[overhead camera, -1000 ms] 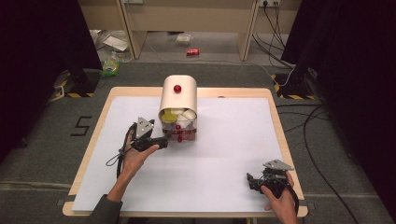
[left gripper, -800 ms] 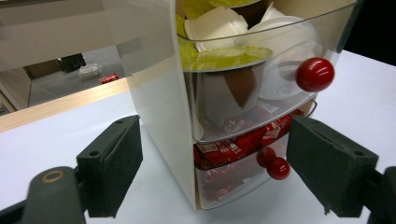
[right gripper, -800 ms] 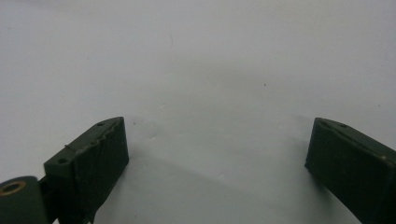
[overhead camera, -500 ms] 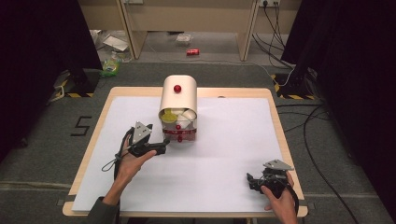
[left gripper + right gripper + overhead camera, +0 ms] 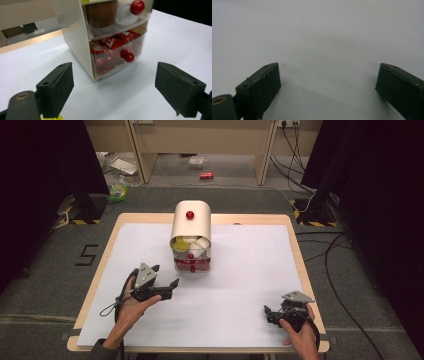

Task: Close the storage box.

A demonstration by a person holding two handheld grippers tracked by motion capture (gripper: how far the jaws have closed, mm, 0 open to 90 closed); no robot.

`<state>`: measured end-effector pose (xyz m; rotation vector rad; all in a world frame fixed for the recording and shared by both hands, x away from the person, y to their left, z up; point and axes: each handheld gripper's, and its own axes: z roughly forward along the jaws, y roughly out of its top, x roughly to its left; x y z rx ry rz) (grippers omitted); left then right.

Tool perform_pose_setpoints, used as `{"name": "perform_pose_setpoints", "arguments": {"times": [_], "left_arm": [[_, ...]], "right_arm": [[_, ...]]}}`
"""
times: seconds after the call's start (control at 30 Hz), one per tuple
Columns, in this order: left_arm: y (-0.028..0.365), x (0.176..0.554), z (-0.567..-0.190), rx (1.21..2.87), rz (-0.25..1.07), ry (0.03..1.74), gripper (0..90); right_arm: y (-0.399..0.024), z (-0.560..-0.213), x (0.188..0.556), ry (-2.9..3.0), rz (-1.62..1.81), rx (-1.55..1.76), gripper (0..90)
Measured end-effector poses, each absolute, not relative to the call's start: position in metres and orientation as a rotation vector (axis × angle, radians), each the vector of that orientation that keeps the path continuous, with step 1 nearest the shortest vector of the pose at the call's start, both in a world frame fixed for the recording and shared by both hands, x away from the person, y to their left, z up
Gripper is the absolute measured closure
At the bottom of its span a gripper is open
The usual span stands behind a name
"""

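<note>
Your left claw sits on the white surface just short of the small drawer cabinet, apart from it, its jaws spread wide with nothing between them; they have just been opening, which reads as a release rather than a fresh approach. In the left gripper view the claw looks straight at the cabinet's front corner: the lower drawer, clear-fronted and packed with red sachets, appears pushed in, its red knob untouched and centred ahead of the jaws. The upper drawer carries its own red knob and holds pale items. The cabinet stands upright near the middle of the surface, front toward you, so both knobs face the working hand. Your right claw rests parked at the near right corner, well apart from the cabinet, jaws equally wide and empty, over bare white sheet in the right gripper view; it appears held back so as not to obstruct the left.
</note>
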<state>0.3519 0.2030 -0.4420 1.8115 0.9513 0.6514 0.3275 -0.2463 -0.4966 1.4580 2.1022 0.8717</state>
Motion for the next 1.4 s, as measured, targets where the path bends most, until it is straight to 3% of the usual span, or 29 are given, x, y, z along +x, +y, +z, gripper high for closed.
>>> {"name": "perform_pose_setpoints", "arguments": {"times": [0.53, 0.8, 1.0, 1.4], "left_arm": [[0.23, 0.3, -0.489, 2.032, 0.589, 0.951, 15.3], [0.235, 0.294, -0.502, 2.119, 0.583, 0.948, 15.3], [0.239, 0.301, -0.503, 2.101, 0.481, 0.996, 14.6], [0.241, 0.304, -0.504, 2.102, 0.44, 1.008, 14.4]], "right_arm": [[-0.246, -0.497, 0.327, 2.101, 0.871, 1.458, 6.0], [-0.246, -0.497, 0.327, 2.1, 0.87, 1.456, 6.0], [-0.246, -0.497, 0.327, 2.1, 0.87, 1.456, 6.0], [-0.246, -0.497, 0.327, 2.101, 0.87, 1.456, 6.0]]}}
